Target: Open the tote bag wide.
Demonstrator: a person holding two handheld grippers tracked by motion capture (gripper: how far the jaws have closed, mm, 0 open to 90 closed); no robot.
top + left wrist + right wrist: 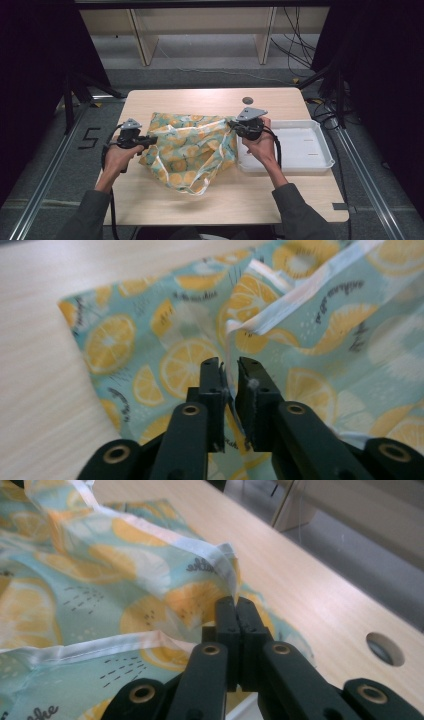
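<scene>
Overhead and gripper-mounted views of a cloth bag handled with two tools on a pale wooden tabletop (210,200). Nearest the camera, the person's sleeves and forearms enter from the bottom edge of the high view. The left hand-held gripper (150,142) meets the left edge of the lemon-print bag (192,150); in the left gripper view its jaws stand a narrow gap apart, with a thin fold of the bag's white-trimmed edge (227,375) running between them. The pads are not seen pressing on the fabric. No earlier frame accompanies this one.

The bag lies crumpled at the middle of the tabletop, turquoise with orange citrus slices, its white handle loop (197,187) trailing toward the near edge. The right hand-held gripper (234,125) meets the bag's upper right corner; in the right gripper view its jaws are pressed fully together, with bag fabric (150,595) bunched at the tips, pinched there so far as can be seen.

Just right of the bag, partly behind the right hand, sits a shallow white tray (305,165). Farther back, a dark round grommet (247,100) is set in the tabletop near its far edge. Beyond the tabletop stand pale wooden shelving uprights (142,45) on a grey floor, with dark cables (295,50) at the right.
</scene>
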